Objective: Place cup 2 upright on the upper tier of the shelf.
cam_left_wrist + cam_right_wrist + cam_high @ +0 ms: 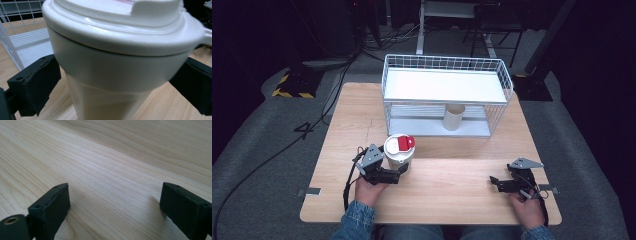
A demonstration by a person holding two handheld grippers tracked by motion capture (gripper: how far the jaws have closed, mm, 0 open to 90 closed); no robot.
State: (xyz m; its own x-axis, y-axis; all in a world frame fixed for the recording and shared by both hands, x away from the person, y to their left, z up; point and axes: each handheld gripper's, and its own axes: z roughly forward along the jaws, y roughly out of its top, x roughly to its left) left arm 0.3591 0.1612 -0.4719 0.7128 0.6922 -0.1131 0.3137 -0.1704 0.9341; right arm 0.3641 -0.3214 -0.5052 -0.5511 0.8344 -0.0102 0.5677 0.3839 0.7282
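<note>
At the table's near left, our left gripper [401, 173] clasps the lidded cup [399, 152] below its rim. If we lift fast, the tapered wall may slip. Our right gripper [493, 181] rests unclenched, empty.

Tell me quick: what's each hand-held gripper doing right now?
Left hand-held gripper: jaws around the white plastic cup with the red-and-white lid; grip pressure cannot be told.
Right hand-held gripper: open, empty, over the light wooden table.

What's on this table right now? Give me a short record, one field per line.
Table: light wood
Cup: white travel cup with a red-and-white lid, upright
Left gripper: jaws stand either side of the cup; contact unclear
Right gripper: open, nothing between the jaws, low over bare wood
Rack: white wire shelf rack at the far side
Under the rack: a pale cylinder, upright
</note>
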